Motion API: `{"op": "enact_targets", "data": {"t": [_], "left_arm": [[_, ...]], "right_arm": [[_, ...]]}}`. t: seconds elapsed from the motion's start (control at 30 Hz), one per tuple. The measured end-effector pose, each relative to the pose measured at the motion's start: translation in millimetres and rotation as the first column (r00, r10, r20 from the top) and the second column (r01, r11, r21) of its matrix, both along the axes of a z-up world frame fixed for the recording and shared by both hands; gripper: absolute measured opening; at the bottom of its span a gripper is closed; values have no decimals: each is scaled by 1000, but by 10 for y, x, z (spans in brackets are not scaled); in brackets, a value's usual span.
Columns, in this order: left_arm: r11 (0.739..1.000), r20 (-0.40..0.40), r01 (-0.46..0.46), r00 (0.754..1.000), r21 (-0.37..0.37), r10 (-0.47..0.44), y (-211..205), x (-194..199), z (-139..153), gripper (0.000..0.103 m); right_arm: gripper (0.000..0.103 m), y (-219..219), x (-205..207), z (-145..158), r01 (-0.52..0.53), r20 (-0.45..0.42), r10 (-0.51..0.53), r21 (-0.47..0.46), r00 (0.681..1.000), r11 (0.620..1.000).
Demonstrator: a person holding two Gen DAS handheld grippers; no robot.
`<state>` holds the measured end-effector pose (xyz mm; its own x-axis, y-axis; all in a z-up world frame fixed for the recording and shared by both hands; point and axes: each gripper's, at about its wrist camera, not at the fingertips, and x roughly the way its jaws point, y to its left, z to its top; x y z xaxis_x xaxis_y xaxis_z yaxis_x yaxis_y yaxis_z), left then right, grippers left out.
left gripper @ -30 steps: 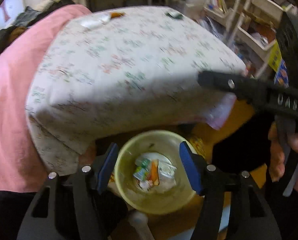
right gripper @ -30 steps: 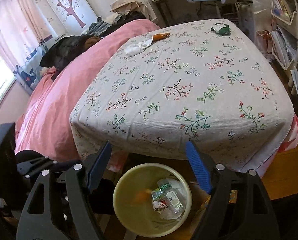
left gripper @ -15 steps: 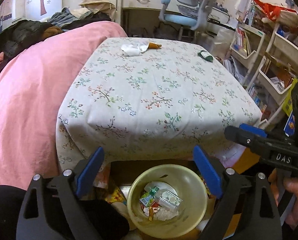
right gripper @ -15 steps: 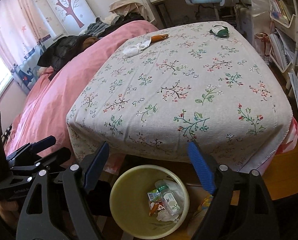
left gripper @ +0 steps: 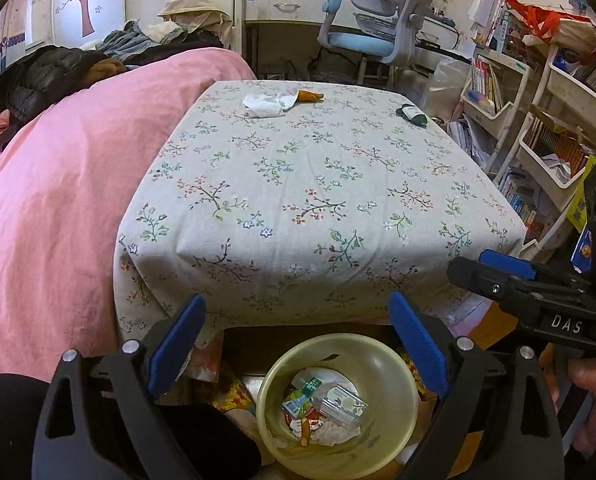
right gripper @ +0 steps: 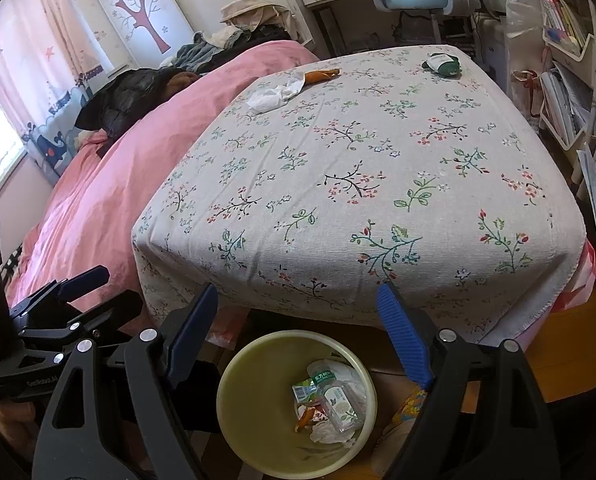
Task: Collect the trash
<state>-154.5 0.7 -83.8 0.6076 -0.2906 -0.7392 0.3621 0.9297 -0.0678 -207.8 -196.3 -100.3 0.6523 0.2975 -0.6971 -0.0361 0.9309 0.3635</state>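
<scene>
Above the yellow bin (left gripper: pixel 334 400), left tool (left gripper: pixel 298 350) and right tool (right gripper: pixel 298 332) hang open, empty; next comes reaching the tissue (left gripper: pixel 268 103) at the tabletop's (left gripper: pixel 318 184) far edge.

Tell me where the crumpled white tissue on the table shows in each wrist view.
Left wrist: tissue top centre, at the table's far edge.
Right wrist: tissue upper left of centre, far edge.
Shared landmark: orange peel touching its right side.

pink bed (right gripper: pixel 110 184) | floral-cloth table (right gripper: pixel 378 184) | desk chair (left gripper: pixel 378 20) | bookshelves (left gripper: pixel 538 120)
</scene>
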Motion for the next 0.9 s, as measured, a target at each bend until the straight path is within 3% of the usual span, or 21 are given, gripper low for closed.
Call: {"op": "enact_targets", "data": {"t": [0.9], "left_arm": [[1000,5,-10,1000,5,10,25,20,-5,93]], "right_arm": [[79,82,27,9,-27,14,28,-48,1000,998]]}}
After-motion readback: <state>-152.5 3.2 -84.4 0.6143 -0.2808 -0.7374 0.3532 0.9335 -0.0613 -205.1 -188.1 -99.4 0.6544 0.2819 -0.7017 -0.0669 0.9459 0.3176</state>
